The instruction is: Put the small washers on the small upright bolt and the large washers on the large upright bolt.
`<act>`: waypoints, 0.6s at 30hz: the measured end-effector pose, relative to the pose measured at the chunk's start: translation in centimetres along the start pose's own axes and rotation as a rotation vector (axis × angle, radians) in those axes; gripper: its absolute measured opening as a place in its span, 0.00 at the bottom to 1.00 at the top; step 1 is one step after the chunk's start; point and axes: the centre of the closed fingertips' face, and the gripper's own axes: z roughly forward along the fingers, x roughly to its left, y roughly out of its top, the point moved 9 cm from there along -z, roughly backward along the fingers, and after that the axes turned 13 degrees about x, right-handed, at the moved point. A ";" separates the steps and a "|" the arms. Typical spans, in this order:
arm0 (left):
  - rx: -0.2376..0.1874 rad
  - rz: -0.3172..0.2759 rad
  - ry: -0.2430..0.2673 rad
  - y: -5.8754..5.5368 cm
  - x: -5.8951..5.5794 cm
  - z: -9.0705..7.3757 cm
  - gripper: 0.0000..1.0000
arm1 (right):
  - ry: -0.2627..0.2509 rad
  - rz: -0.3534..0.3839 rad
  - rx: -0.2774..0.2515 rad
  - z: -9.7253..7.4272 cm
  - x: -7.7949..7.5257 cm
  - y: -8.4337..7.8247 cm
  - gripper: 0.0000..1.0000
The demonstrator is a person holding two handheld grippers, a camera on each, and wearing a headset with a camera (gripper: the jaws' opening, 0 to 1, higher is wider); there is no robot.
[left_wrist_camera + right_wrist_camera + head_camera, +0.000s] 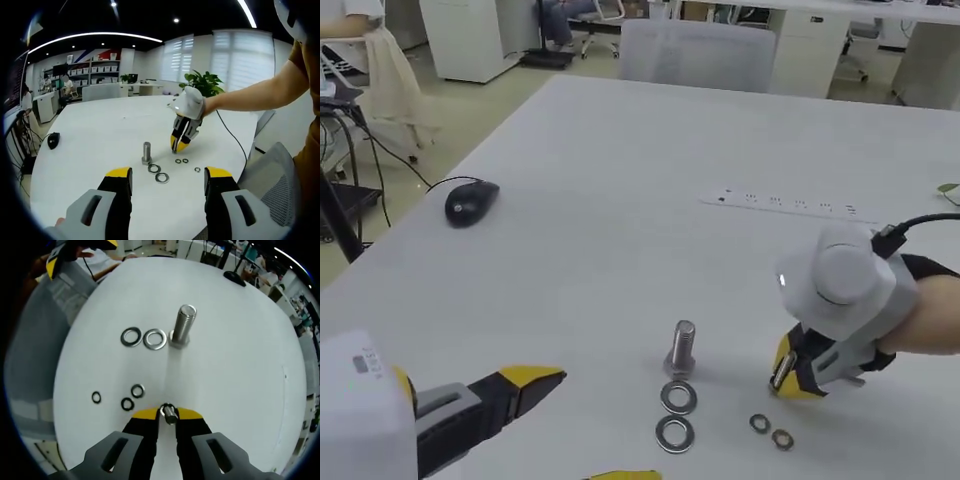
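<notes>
The large bolt [682, 348] stands upright on the white table [620, 200], with two large washers [678, 397] [674, 433] lying flat just in front of it. Small washers [759, 423] [782, 438] lie to their right; the right gripper view shows three [137, 390] [127, 403] [96, 397]. My right gripper [784, 377] [169, 415] is shut on the small bolt [170, 413], low over the table and right of the large bolt [182, 326]. My left gripper [168, 181] [585, 428] is open and holds nothing, near the front edge, facing the large bolt [146, 152].
A black mouse [470, 200] lies at the far left and a white power strip [785, 203] at the back right. A grey chair [695, 55] stands beyond the table's far edge. A cable [920, 225] trails from the right gripper.
</notes>
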 end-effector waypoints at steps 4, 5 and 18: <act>0.001 0.000 0.003 0.0 0.0 -0.1 0.57 | 0.005 0.004 0.000 0.1 0.0 -0.2 0.14; 0.001 0.000 0.004 0.0 0.0 -0.1 0.57 | 0.003 0.005 -0.002 0.1 0.0 -0.2 0.14; 0.003 0.014 0.004 0.2 -0.3 -0.3 0.57 | -0.014 0.041 -0.011 -1.3 0.3 -1.4 0.16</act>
